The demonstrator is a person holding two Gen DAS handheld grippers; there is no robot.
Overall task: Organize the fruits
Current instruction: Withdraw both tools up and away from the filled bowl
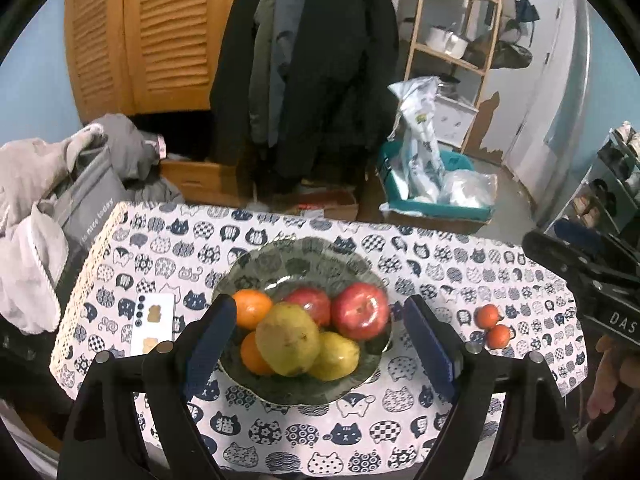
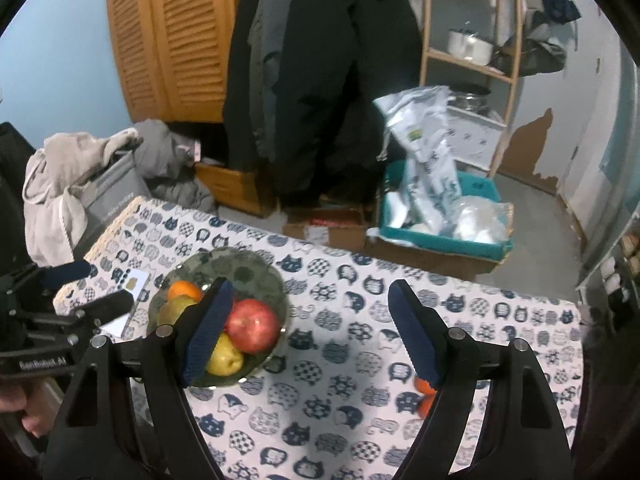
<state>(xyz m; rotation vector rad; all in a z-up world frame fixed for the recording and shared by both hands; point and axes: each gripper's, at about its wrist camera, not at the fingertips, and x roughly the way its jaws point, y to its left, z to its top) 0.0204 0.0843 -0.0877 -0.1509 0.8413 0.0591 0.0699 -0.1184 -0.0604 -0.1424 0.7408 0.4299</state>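
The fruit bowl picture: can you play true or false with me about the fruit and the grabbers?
1. The glass bowl holds two red apples. True.
2. All the fruit is in the bowl. False: two small oranges lie on the cat-print tablecloth, apart from the bowl.
3. The left gripper is squeezing a pear. False: its jaws stand open above the bowl, holding nothing; the yellow pear lies in the bowl.
4. The right gripper is open and empty. True.
5. A white card lies on the cloth beside the bowl. True.
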